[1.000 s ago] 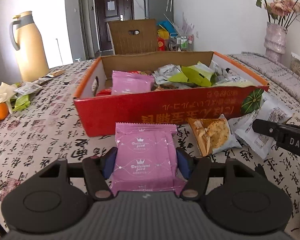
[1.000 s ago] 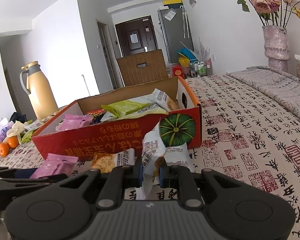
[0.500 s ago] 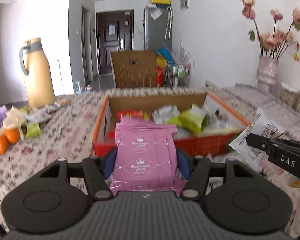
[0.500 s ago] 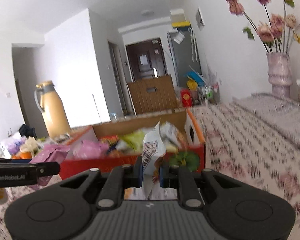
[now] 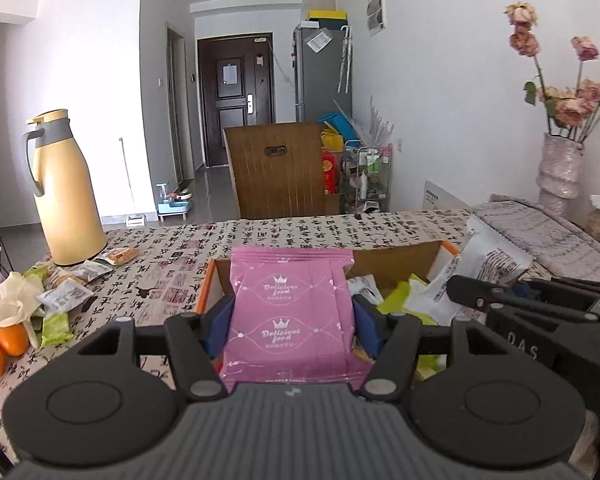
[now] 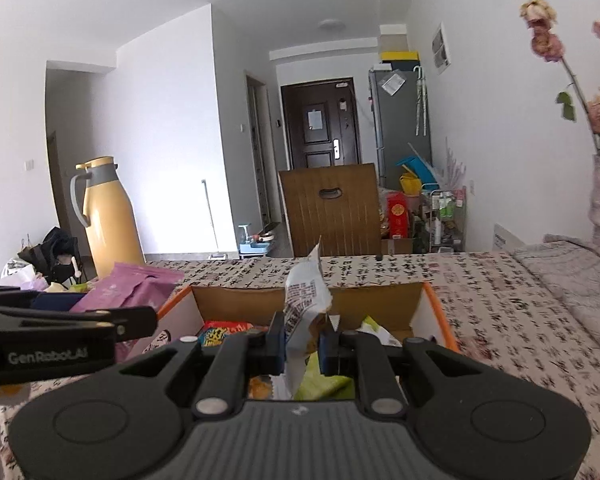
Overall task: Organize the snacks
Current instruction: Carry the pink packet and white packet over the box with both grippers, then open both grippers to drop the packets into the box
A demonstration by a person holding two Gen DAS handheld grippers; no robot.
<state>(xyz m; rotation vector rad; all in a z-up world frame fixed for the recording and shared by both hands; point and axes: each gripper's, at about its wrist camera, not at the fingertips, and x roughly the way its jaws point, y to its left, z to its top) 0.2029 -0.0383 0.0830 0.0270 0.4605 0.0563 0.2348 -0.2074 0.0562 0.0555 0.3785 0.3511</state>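
Item one: my left claw (image 5: 290, 322), jaws clamped on the sides of a pink snack packet (image 5: 290, 312) printed "Delicious food", held upright above the near left part of the cardboard box (image 5: 396, 262).

Item two: my right claw (image 6: 302, 344), jaws drawn narrow and pinching a white printed snack packet (image 6: 304, 300) that stands up crumpled between the pads, also over the box (image 6: 308, 300). From the left camera that same white packet (image 5: 488, 268) shows at right, beside my right claw (image 5: 460, 288).

Item three: the box, orange-rimmed, open-topped, on the tabletop (image 5: 172, 264) with its calligraphy-print cloth. Contents visible: green packets (image 6: 324, 380), a colourful blue and red packet (image 6: 220, 330), other wrappers I cannot make out.

Item four: loose on the tabletop at far left, several small snack packets (image 5: 66, 296), a green one (image 5: 56, 326), oranges (image 5: 10, 338).

Item five: a yellow thermos jug (image 5: 66, 192) at the far left edge, and a vase (image 5: 560, 172) of dried flowers at right.
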